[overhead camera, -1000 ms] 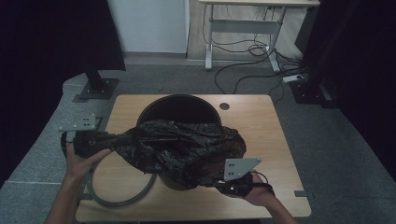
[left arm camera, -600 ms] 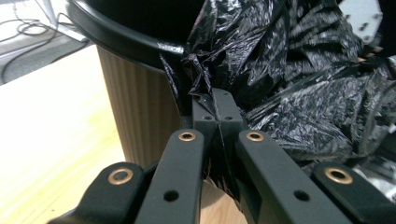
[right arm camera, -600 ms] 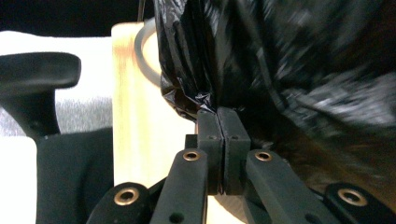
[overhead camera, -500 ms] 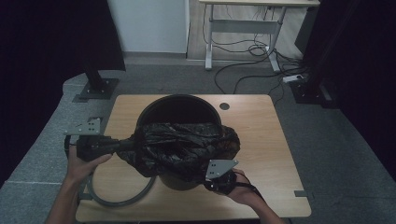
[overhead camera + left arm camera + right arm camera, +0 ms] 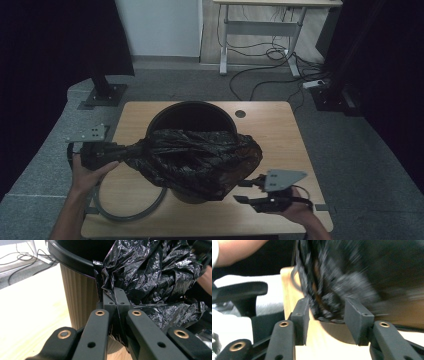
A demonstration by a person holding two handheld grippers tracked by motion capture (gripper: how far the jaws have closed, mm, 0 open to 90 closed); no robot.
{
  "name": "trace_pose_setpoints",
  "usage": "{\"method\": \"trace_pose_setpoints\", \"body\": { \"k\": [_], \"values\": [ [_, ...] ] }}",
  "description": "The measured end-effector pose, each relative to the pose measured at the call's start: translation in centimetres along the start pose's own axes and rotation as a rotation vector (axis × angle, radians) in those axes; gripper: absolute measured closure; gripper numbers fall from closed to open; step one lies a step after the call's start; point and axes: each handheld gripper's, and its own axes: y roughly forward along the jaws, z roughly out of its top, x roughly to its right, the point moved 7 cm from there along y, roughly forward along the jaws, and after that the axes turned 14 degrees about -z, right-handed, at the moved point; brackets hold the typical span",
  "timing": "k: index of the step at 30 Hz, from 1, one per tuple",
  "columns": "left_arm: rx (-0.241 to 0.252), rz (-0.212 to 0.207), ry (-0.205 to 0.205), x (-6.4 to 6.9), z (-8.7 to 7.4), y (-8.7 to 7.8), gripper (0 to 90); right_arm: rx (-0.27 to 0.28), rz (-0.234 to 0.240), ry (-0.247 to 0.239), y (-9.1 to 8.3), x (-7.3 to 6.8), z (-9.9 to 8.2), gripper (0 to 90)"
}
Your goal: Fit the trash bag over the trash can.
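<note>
A black bin stands on the wooden table with a crumpled black plastic bag draped over its near half. My left gripper is at the bag's left end, shut on a bunched edge. In the left gripper view the jaws pinch the bag beside the bin's ribbed wall. My right gripper sits at the bag's lower right, its jaws just opened. The right gripper view is blurred: the bag hangs past my right gripper, and neither pad presses on it.
A grey ring lies on the table at the front left, partly under the bin. A round cable hole is near the table's far edge. Another desk with loose cables stands beyond, on the grey floor.
The right gripper went in against the bag, then opened, let go and drew back to the right. The bag's right side has slackened. The left gripper has stayed put, shut on the bag.
</note>
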Motion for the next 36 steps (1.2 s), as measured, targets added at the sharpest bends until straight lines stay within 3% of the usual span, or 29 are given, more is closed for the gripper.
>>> {"method": "trace_pose_setpoints", "body": {
  "k": [2,6,10,14,16,18,20,22,31,36],
  "values": [
    [0.006,0.005,0.002,0.0,0.0,-0.1,89.6,0.035,-0.077,0.001,-1.9,1.4,1.7,49.8],
    [0.008,0.009,0.002,0.0,0.2,-0.1,89.7,0.059,-0.182,0.004,-3.1,4.3,4.8,45.6],
    [0.007,0.009,0.005,-0.1,0.5,0.0,89.6,0.03,-0.185,0.022,-1.9,7.2,6.9,41.3],
    [0.01,0.009,0.008,-0.4,0.8,0.0,89.6,-0.044,-0.164,-0.007,0.8,8.4,7.0,41.1],
    [0.012,0.008,0.006,-0.6,0.9,0.1,89.7,-0.078,-0.135,-0.03,1.9,8.6,6.5,50.1],
    [0.013,0.008,0.005,-0.8,0.9,0.1,89.6,-0.091,-0.118,-0.047,2.6,8.8,6.1,65.5],
    [0.014,0.01,0.003,-1.0,1.1,0.1,89.7,-0.086,-0.112,-0.045,2.9,9.2,6.0,80.6],
    [0.015,0.011,0.001,-1.3,1.2,0.1,89.7,-0.067,-0.121,-0.029,3.0,9.7,6.3,87.8],
    [0.027,0.017,-0.014,-2.8,2.6,0.2,89.4,-0.027,-0.265,0.012,3.9,13.2,7.7,89.2],
    [0.027,0.002,-0.048,-4.3,3.0,0.7,88.4,-0.011,-0.38,0.075,5.4,15.7,7.4,89.2]
  ]
}}
